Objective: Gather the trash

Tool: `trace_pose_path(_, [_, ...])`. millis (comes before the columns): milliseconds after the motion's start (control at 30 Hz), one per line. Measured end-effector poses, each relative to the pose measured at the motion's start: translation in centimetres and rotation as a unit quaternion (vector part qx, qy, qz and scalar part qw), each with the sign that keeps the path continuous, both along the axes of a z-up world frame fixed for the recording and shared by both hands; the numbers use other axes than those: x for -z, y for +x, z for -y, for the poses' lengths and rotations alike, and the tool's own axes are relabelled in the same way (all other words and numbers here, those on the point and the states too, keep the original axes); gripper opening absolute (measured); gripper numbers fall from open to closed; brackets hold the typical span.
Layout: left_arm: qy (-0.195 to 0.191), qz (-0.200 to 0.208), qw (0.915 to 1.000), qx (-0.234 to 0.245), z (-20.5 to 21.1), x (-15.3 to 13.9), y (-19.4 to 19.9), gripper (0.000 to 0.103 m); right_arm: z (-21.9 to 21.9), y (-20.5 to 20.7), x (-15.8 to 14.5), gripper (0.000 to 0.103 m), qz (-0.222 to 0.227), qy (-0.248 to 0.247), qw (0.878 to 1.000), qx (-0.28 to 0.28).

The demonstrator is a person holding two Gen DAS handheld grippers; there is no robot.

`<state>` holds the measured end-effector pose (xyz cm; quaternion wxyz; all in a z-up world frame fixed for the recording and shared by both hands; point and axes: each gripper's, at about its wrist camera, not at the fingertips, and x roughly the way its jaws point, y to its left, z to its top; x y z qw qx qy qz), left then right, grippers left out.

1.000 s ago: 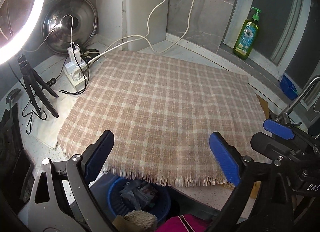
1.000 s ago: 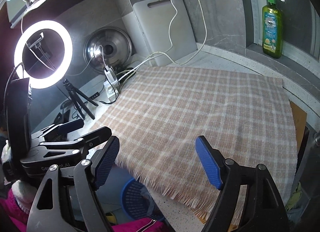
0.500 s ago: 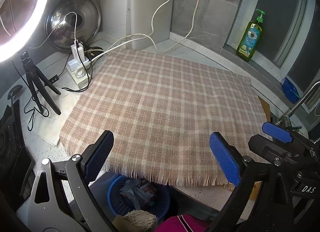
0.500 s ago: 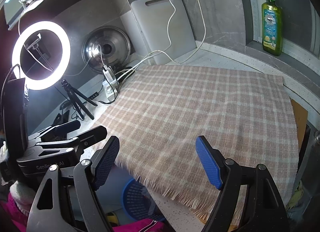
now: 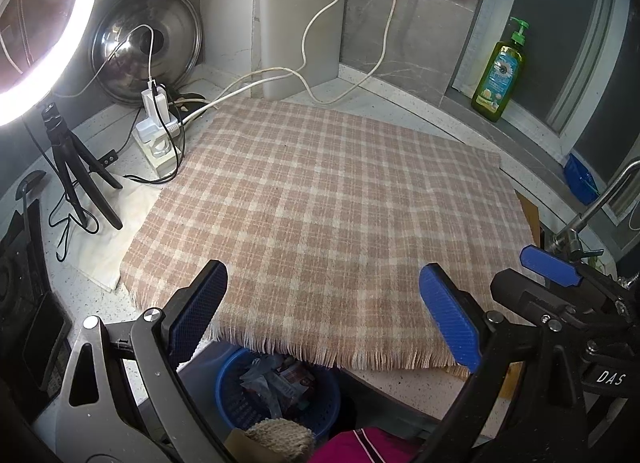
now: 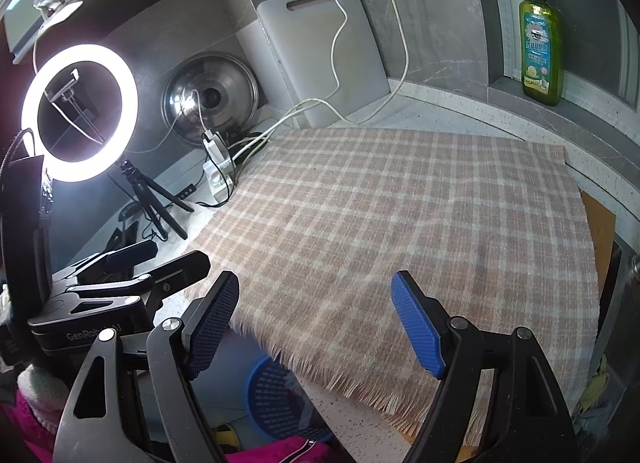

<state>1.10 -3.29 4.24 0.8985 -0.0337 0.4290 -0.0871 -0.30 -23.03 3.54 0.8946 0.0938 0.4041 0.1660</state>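
Blue mesh trash basket [image 5: 276,395] sits on the floor below the counter's front edge, partly under the fringe of the plaid cloth [image 5: 328,215]. It already holds the trash [image 5: 280,377]: crumpled wrappers, grey and brownish, loosely piled, none visible on the cloth.

Left gripper [image 5: 324,319] and right gripper [image 6: 316,323]: both sets of jaws spread wide, nothing between the pads, both hovering over the near cloth edge.

Risks, as I read it:
- A low finger could snag the fringe and drag the cloth off the counter.
- The two grippers are close side by side; any sideways reach could knock them together.
- Power strip [image 5: 158,135] and white cables [image 5: 320,23] lie at the far left; a sweep there could pull plugs.
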Motion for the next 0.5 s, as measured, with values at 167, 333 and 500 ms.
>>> trace_pose_path(167, [0.002,0.0,1.0,-0.002,0.03,-0.04,-0.06,0.099,0.04,0.06,0.16,0.078,-0.002,0.001,1.0,0.0])
trace_pose_path(333, [0.001,-0.001,1.0,-0.004,0.06,-0.07,-0.07,0.099,0.14,-0.1,0.32,0.078,-0.004,0.003,1.0,0.005])
trace_pose_path(500, [0.002,-0.002,1.0,-0.004,-0.05,-0.09,-0.19,0.099,0.22,0.01,0.3,0.078,-0.006,0.004,1.0,0.006])
